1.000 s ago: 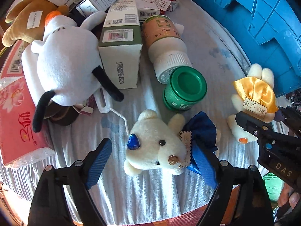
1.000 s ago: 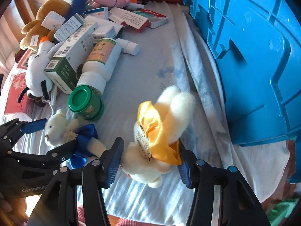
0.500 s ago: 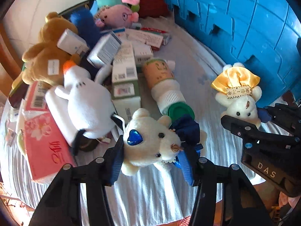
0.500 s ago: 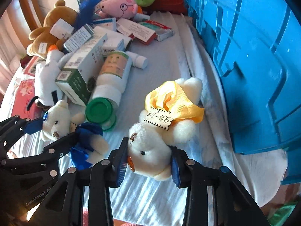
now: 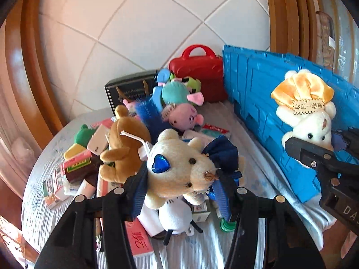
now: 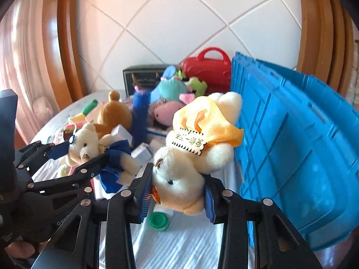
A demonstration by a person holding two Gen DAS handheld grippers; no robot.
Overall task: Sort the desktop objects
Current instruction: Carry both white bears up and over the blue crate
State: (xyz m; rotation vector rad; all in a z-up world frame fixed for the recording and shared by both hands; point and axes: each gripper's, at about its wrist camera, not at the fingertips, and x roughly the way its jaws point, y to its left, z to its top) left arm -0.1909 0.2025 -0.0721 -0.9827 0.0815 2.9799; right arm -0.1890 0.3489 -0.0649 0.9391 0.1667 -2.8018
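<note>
My left gripper [image 5: 181, 190] is shut on a cream bear with a blue bow [image 5: 179, 170] and holds it well above the table. It also shows in the right wrist view [image 6: 87, 145]. My right gripper [image 6: 177, 192] is shut on a cream bear with a yellow bow [image 6: 186, 170], also lifted, next to the blue crate [image 6: 291, 152]. In the left wrist view that bear [image 5: 309, 121] hangs in front of the crate [image 5: 258, 94].
Below lie a green jar [image 6: 159, 222], a white plush dog [image 5: 177, 219], a pink tissue pack [image 5: 139, 239], boxes, a brown bear [image 5: 125, 145], a pink pig plush [image 5: 184, 116] and a red toy case [image 5: 199, 76]. A tiled wall stands behind.
Both grippers have risen from the table with their bears held, and the cameras now look level toward the wall. A second ago the left gripper was open around its bear.
</note>
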